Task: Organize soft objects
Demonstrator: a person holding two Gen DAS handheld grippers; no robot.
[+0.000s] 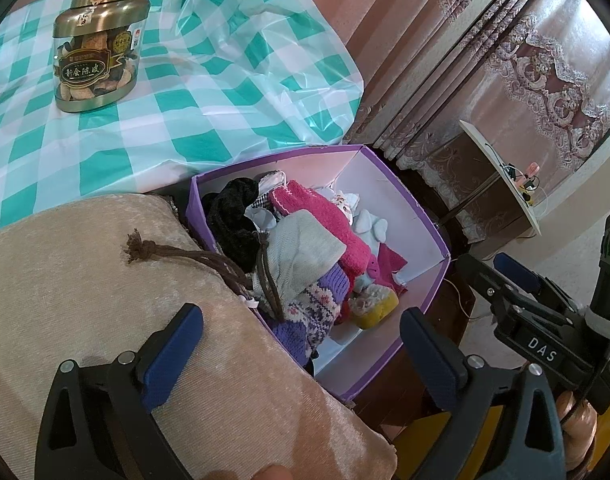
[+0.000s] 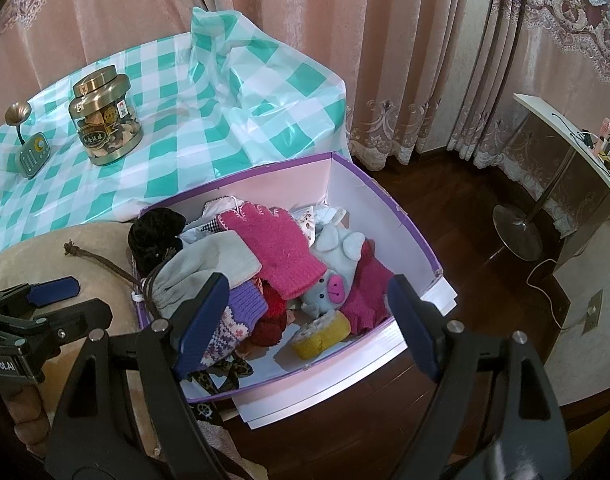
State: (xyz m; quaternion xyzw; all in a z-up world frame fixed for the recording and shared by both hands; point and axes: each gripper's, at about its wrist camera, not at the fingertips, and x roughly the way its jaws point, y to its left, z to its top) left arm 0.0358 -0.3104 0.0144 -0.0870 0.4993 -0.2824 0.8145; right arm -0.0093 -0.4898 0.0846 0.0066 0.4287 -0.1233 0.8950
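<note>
A purple box (image 2: 379, 216) with white inner walls stands open on the floor, heaped with soft items. Among them are a pink knitted glove (image 2: 273, 244), a grey drawstring pouch (image 2: 209, 268), a black fuzzy piece (image 2: 153, 232), a purple patterned knit (image 2: 233, 316), a pale blue plush pig (image 2: 329, 272) and a yellow sponge cake toy (image 2: 321, 334). My right gripper (image 2: 309, 324) hovers open above the box's near side, holding nothing. My left gripper (image 1: 305, 360) is open too, over the box's (image 1: 405, 200) near corner and a beige cushion (image 1: 85, 300).
A table under a teal checked cloth (image 2: 193, 120) carries a gold-lidded jar (image 2: 107, 116) and a small green radio (image 2: 31, 158). Pink curtains hang behind. A lamp base (image 2: 517, 232) and a white side table (image 2: 565, 140) stand on the dark wood floor at right.
</note>
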